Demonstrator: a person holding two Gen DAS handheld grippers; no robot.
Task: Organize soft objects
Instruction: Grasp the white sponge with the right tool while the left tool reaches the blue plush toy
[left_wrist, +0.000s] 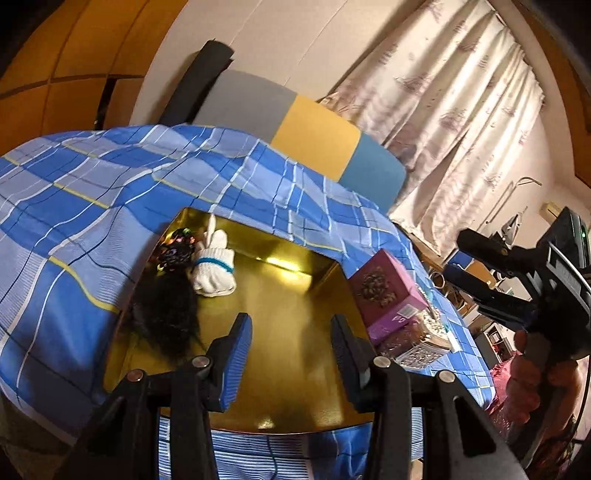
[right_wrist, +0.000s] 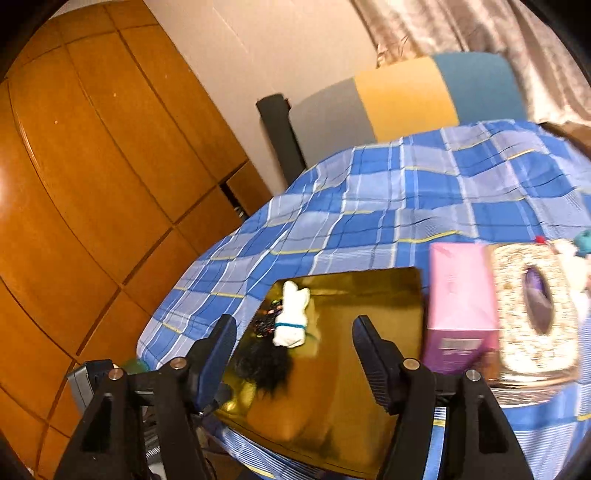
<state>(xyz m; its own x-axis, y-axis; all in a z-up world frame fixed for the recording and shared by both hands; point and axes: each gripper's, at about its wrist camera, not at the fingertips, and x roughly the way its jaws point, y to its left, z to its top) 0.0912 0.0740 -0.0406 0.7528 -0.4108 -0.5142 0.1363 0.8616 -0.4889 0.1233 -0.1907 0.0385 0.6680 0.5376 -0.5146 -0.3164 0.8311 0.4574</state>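
Nearest the left-wrist camera, the left gripper (left_wrist: 291, 354) hung with its fingers spread and nothing between them, over the near half of the shiny gold rectangular tray (left_wrist: 295, 398) that lay on the blue plaid bedsheet (left_wrist: 74, 192). The right gripper (right_wrist: 295, 354) was likewise spread and empty above the same tray. Farther in, toward the tray's far left corner, lay the task's things: a black furry tuft (left_wrist: 166, 314), a dark multicoloured scrunchie-like bundle (left_wrist: 177, 249) and a white knitted glove with a blue cuff band (left_wrist: 214, 269). The glove's long axis ran away from the fingers, fingertips to the far side. Both grippers stood well short of it, and it lay ahead and left of each. Right of the tray stood a pink-purple cardboard box (left_wrist: 384, 291).
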